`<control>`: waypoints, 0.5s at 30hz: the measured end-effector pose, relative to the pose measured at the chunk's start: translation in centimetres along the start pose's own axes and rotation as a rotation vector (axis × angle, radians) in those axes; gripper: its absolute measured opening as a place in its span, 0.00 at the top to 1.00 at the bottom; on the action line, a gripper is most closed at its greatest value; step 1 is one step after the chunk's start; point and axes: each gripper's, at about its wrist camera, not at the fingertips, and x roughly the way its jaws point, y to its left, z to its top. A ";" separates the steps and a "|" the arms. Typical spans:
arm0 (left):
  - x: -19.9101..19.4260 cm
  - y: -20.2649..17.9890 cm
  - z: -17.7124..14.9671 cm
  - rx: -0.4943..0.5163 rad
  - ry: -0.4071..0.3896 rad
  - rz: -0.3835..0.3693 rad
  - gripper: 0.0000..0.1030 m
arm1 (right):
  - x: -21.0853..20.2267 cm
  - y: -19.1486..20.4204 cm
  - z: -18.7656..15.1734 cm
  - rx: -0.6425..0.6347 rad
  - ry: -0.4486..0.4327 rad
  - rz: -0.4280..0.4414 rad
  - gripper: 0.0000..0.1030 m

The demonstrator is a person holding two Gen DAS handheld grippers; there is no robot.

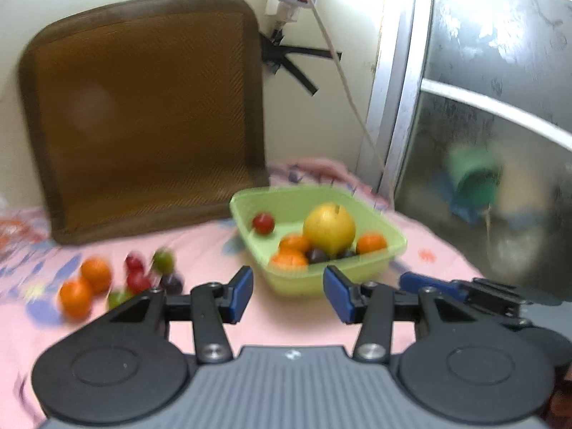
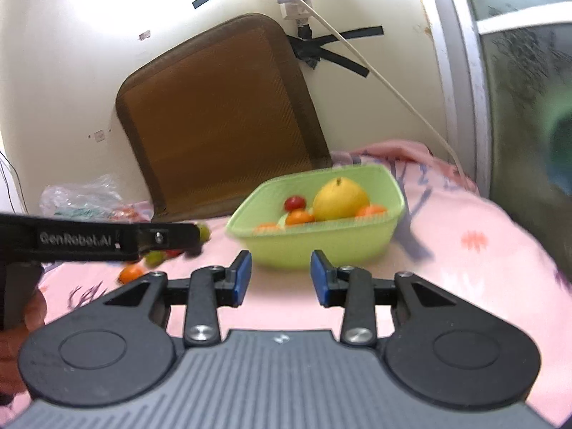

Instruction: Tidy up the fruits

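Note:
A light green bowl [image 1: 389, 250] [image 2: 379, 236] sits on the pink cloth and holds a large yellow pear [image 1: 329, 227] [image 2: 341, 198], several oranges, a red fruit [image 1: 263, 223] and dark plums. Loose fruit lies left of the bowl: two oranges [image 1: 85, 286], red fruits [image 1: 136, 275], green ones [image 1: 163, 260] and a dark plum [image 1: 171, 283]. My left gripper [image 1: 288, 295] hangs open and empty just in front of the bowl. My right gripper [image 2: 280, 279] is open and empty too, facing the bowl's near wall. The left gripper's body [image 2: 100, 241] crosses the right wrist view and hides part of the loose fruit.
A brown woven cushion [image 1: 143, 114] leans on the cream wall behind the fruit. A power strip and white cable [image 1: 336, 57] hang at the upper right. A frosted metal-framed door [image 1: 482, 107] stands at the right. A crumpled plastic bag [image 2: 82, 196] lies at the far left.

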 end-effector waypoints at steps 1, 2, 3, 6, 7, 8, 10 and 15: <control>-0.6 -0.2 -0.9 -0.007 0.010 0.006 0.56 | -0.7 0.3 -0.7 0.011 0.003 -0.007 0.62; -1.1 -0.4 -1.8 -0.010 0.025 0.009 0.56 | -1.4 0.5 -1.4 0.024 0.009 -0.015 0.62; -1.5 -0.8 -2.6 -0.009 0.039 0.014 0.56 | -2.1 0.6 -2.0 0.041 0.016 -0.021 0.62; -2.7 -1.9 -5.0 -0.002 0.072 0.034 0.56 | -3.8 0.9 -3.8 0.086 0.051 -0.036 0.62; -3.1 -2.1 -5.7 -0.005 0.081 0.034 0.56 | -4.4 1.1 -4.4 0.087 0.061 -0.049 0.62; -3.4 -2.3 -6.4 -0.009 0.089 0.034 0.56 | -4.9 1.3 -4.9 0.087 0.070 -0.061 0.62; -4.1 -2.5 -7.5 -0.012 0.096 0.042 0.56 | -5.5 1.4 -5.7 0.099 0.093 -0.076 0.62; -5.5 -2.8 -9.5 -0.016 0.111 0.075 0.56 | -7.1 1.9 -6.8 0.123 0.107 -0.093 0.61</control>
